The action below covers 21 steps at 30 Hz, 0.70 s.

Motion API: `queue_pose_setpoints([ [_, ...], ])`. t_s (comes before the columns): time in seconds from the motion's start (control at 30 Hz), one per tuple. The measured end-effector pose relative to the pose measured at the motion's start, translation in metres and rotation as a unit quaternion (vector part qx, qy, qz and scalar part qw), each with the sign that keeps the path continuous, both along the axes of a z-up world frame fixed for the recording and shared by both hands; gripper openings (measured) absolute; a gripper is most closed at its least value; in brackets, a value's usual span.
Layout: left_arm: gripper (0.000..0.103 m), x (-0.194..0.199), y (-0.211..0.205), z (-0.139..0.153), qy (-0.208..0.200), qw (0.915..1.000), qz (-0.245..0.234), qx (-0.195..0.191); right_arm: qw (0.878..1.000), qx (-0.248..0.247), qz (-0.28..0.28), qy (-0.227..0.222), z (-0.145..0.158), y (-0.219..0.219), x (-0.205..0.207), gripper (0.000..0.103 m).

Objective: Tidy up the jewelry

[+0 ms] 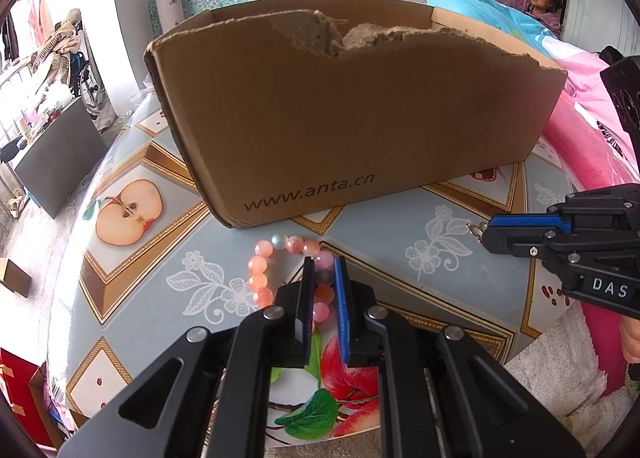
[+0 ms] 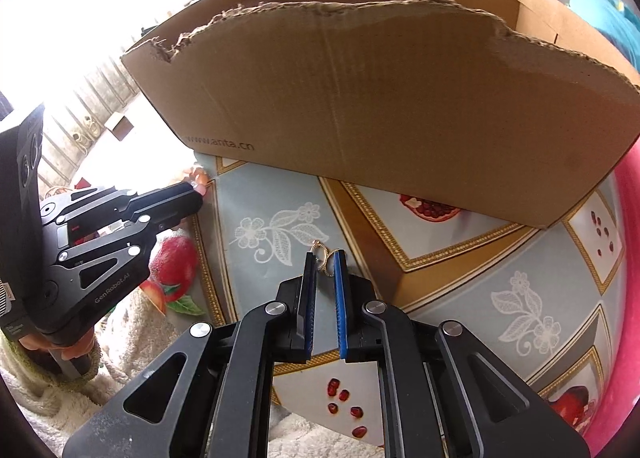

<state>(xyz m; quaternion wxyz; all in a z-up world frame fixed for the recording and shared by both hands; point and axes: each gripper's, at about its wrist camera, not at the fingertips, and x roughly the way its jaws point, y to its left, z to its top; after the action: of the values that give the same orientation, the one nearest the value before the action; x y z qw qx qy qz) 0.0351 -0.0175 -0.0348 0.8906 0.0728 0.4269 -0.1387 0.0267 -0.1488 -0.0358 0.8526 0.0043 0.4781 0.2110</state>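
Cardboard box (image 1: 352, 113) with torn rim stands just behind both closed grippers.

pink bead bracelet (image 1: 280, 270), gold earrings (image 2: 325, 258) on tablecloth

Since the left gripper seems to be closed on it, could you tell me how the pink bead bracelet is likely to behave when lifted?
The pink and peach round-bead bracelet will probably droop: it is a loop of separate beads, pinched on one side by the left gripper. Its glossy beads may slip between the pads. It looks light, so it may swing on the way to the torn brown cardboard box.
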Motion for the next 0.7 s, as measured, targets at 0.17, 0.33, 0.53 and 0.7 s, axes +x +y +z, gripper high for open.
queue_pose_setpoints([
  [0.17, 0.009, 0.000, -0.001, 0.000, 0.001, 1.0000, 0.001, -0.003, 1.000, 0.003, -0.014, 0.001, 0.004, -0.010, 0.002, 0.009],
  [0.33, 0.009, 0.000, 0.000, -0.001, 0.001, 1.0000, 0.002, -0.005, 1.000, 0.016, -0.006, 0.006, 0.001, -0.003, 0.008, 0.009],
  [0.53, 0.009, 0.001, 0.000, -0.001, 0.001, 1.0000, 0.002, -0.005, 1.000, 0.024, 0.000, -0.004, -0.003, 0.004, 0.006, 0.021],
  [0.7, 0.009, 0.001, 0.000, 0.000, 0.001, 1.0000, 0.003, -0.007, 0.999, 0.026, -0.030, -0.005, -0.001, -0.006, 0.004, 0.032],
])
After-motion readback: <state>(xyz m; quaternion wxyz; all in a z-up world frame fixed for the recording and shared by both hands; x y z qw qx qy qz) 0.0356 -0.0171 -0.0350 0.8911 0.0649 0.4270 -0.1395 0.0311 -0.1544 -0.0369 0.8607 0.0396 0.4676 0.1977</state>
